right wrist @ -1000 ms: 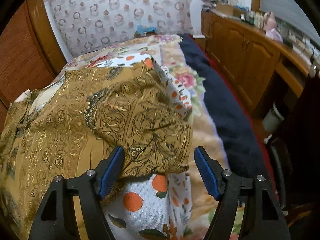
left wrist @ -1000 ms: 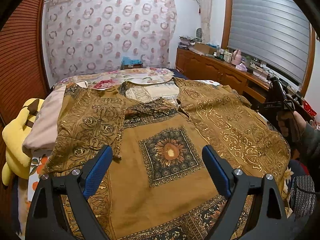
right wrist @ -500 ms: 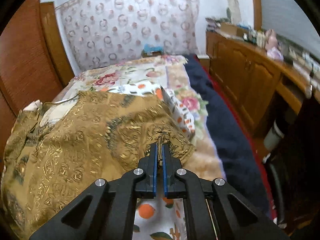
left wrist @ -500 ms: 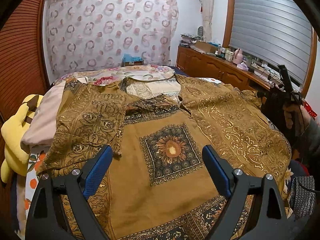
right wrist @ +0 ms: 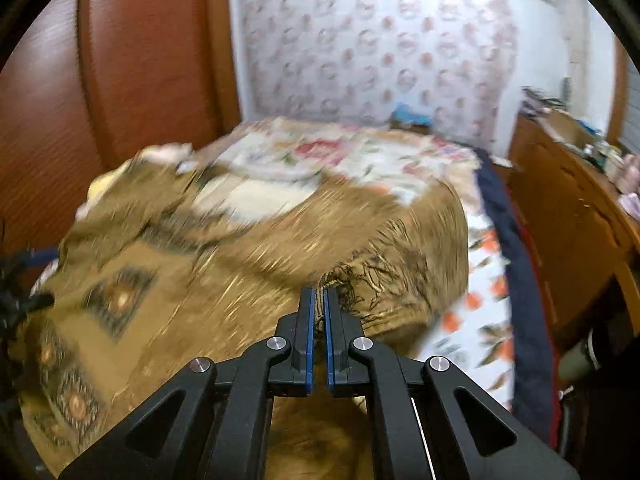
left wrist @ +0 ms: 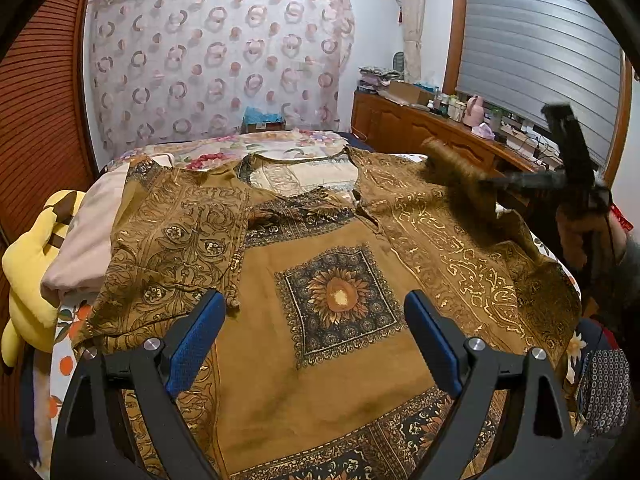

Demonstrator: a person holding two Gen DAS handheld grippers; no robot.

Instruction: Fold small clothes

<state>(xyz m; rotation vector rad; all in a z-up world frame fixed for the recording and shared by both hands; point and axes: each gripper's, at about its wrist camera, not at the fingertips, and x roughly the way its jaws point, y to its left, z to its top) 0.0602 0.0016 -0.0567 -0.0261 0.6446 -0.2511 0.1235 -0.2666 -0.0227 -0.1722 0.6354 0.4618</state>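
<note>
Shirt (left wrist: 320,300) first: from the left wrist view we see a brown and gold shirt lying flat on the bed (left wrist: 260,146), front side up. It has a dark square with a flower in the middle. The sleeve on the left of the picture is folded in over the body. Our left claw (left wrist: 316,328) hangs over the lower part of the shirt with its blue fingers (left wrist: 196,336) spread wide, and nothing is between them. At the right edge we see our right claw (left wrist: 486,182), dark and blurry, lifting the other sleeve up off the bed. A hand (left wrist: 580,236) holds it from behind. A yellow toy (left wrist: 28,264) sits by the left side of the bed. A wooden cabinet (left wrist: 420,128) with small things on top stands under the window.

From the right wrist view most of the picture is blurry. Our right claw (right wrist: 319,300) is pressed together on a bit of the shirt (right wrist: 240,272), and gold cloth shows between the blue fingers (right wrist: 308,320). The pinched sleeve is bunched up just past the tips. The rest of the shirt spreads to the left over the bed (right wrist: 480,300), whose flowered sheet shows on the right. The cabinet (right wrist: 568,208) is farther right.
</note>
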